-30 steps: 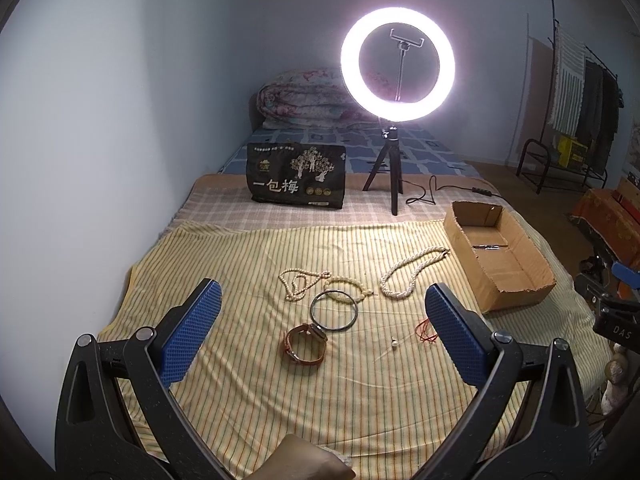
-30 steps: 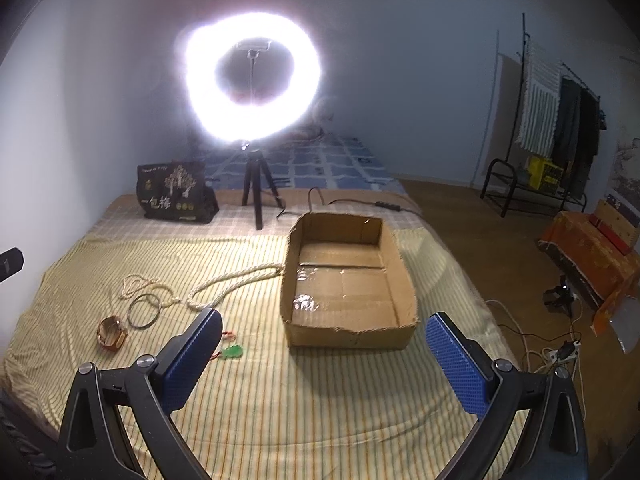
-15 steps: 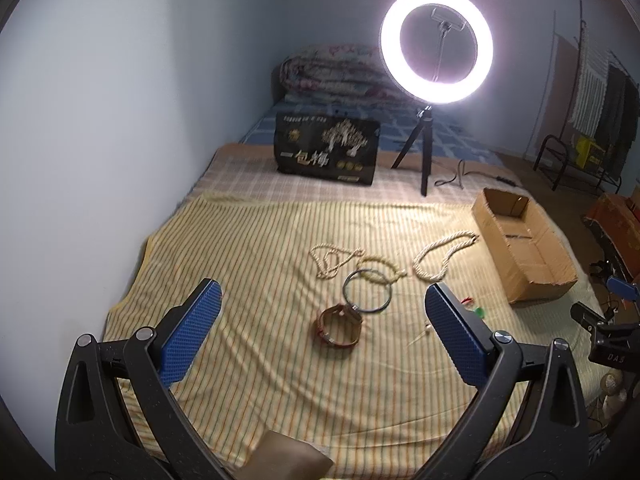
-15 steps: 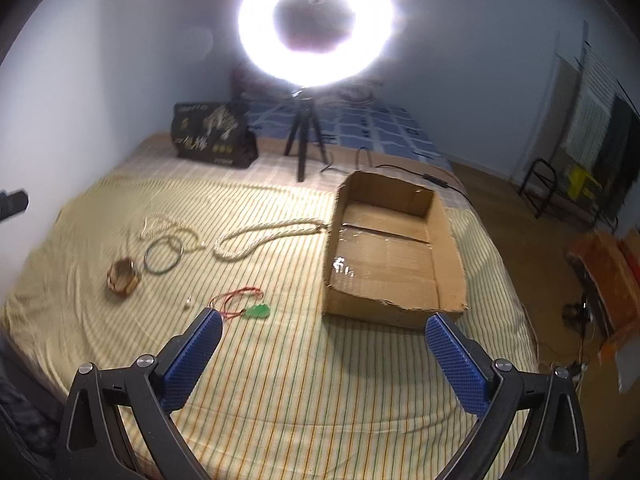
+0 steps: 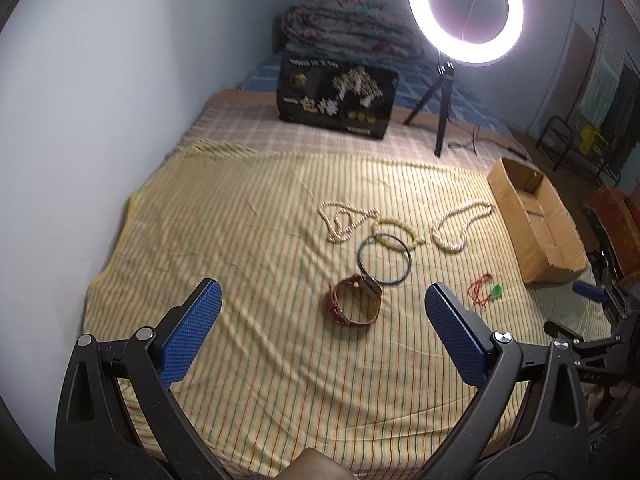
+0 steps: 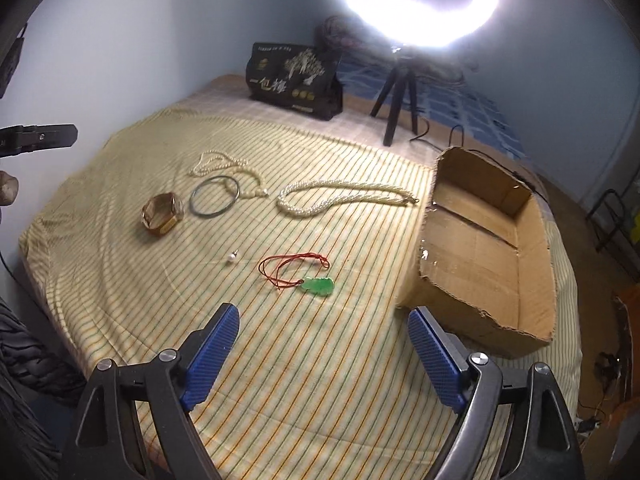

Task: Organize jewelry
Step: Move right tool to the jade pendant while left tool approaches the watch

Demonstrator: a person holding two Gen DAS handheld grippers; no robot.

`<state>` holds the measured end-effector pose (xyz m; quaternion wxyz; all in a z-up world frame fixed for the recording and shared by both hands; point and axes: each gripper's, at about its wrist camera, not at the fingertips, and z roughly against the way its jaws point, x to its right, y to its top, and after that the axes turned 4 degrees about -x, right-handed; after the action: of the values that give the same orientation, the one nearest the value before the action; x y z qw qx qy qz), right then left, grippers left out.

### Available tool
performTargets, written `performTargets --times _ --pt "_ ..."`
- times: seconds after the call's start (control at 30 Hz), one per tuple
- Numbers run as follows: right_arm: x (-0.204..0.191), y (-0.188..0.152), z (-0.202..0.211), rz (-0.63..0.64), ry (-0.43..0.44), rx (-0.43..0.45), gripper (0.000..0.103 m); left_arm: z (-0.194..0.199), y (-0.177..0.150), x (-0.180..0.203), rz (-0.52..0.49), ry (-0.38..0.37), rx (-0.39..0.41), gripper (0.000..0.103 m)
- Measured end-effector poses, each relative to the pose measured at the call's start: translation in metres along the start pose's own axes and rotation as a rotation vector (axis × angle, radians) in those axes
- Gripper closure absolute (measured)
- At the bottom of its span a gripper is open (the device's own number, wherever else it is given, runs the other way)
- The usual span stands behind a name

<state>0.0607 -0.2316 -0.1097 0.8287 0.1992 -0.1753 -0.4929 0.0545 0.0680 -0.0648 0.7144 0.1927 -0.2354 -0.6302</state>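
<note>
Nothing has been picked up yet; to my eye this is the approach before a first grasp. The left gripper [image 5: 322, 312] hangs above the striped sheet [image 5: 240, 240] with its jaws spread wide and empty, and the brown leather watch [image 5: 355, 305] lies just ahead of them, almost centred in the gap. Touching the watch's far side is a dark bangle [image 5: 385, 259], and beyond that the pearl strands [image 5: 344, 220] and a twisted pearl necklace [image 5: 460, 228].

The right gripper [image 6: 323, 348] is also wide open and holds nothing. Straight ahead of its jaws, a little way off, lies the green pendant on red cord [image 6: 318, 285], with a tiny pearl stud [image 6: 231, 257] off to the left of that. The cardboard box [image 6: 532, 264], open and seemingly empty, sits just beside the right-hand jaw.

I'd guess the next move is a descent onto the pendant or the watch, then a carry to the box. The cord is thin and flat on cloth, so pinching the pendant itself looks safer. Room is generous around both grippers; the things to mind are the box's near torn wall and the sheet's front edge below the jaws.
</note>
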Motion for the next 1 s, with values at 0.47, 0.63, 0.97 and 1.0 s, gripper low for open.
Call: performTargets --times 0.47,0.63,0.97,1.0 --pt "0.000 0.012 -0.059 0.011 0.148 -0.157 0.032 -0.079 -0.003 0.000 0.022 -0.091 -0.292 0.047" --pt "0.001 0.015 -0.074 0.008 0.144 -0.173 0.038 -0.088 0.000 -0.004 0.027 -0.082 -0.305 0.050" --pt "0.006 0.019 -0.098 -0.050 0.130 -0.204 0.057 -0.113 -0.001 -0.005 0.029 -0.082 -0.352 0.058" --pt "0.008 0.019 -0.100 -0.064 0.131 -0.205 0.058 -0.114 -0.001 -0.006 0.032 -0.083 -0.354 0.058"
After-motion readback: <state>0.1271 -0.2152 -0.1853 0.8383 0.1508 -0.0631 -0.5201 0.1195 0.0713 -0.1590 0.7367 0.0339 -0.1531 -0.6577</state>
